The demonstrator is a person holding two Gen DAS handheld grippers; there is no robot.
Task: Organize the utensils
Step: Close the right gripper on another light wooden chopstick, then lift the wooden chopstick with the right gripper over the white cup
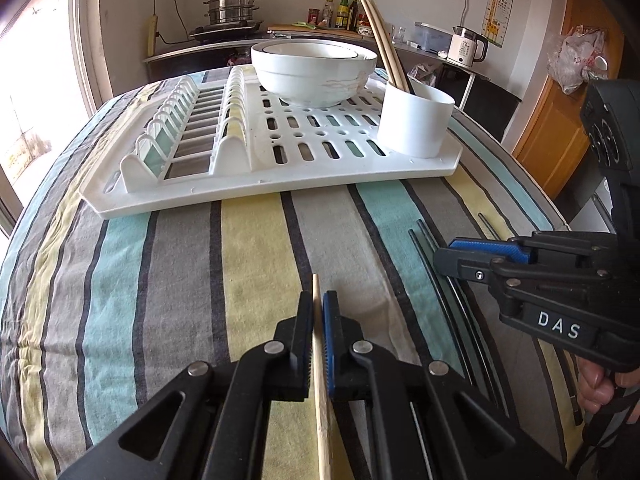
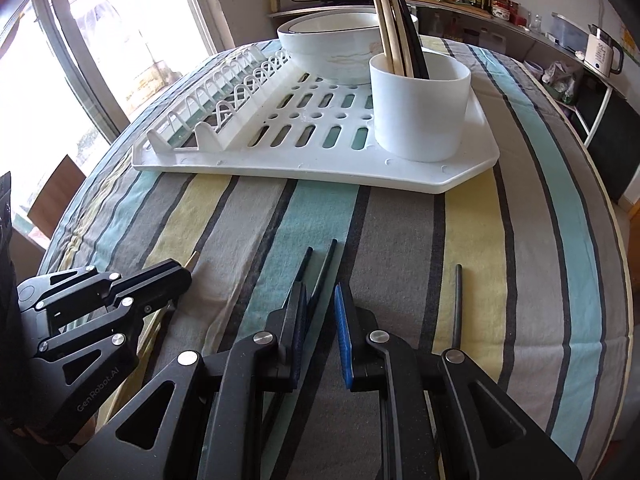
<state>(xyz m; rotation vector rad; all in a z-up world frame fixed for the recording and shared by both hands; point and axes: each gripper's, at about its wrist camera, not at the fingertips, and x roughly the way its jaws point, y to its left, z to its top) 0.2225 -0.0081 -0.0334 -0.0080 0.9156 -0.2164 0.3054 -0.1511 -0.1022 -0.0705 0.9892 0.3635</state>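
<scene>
While clamped in left claw: wooden chopstick (tip forward).

"DAS" in white letters on right gripper, body at 3 o'clock in left wrist view. "GenRobot.AI" on left gripper, arm at 8 o'clock in right wrist view. Kettle print and giraffe wall chart unreadable.

Striped tablecloth filling the centre, steamer pot at 11 o'clock, sauce bottles at 12, white kettle at 2 o'clock, giraffe poster above it

White rack, white cup, cloth striped grey, yellow, teal.
</scene>
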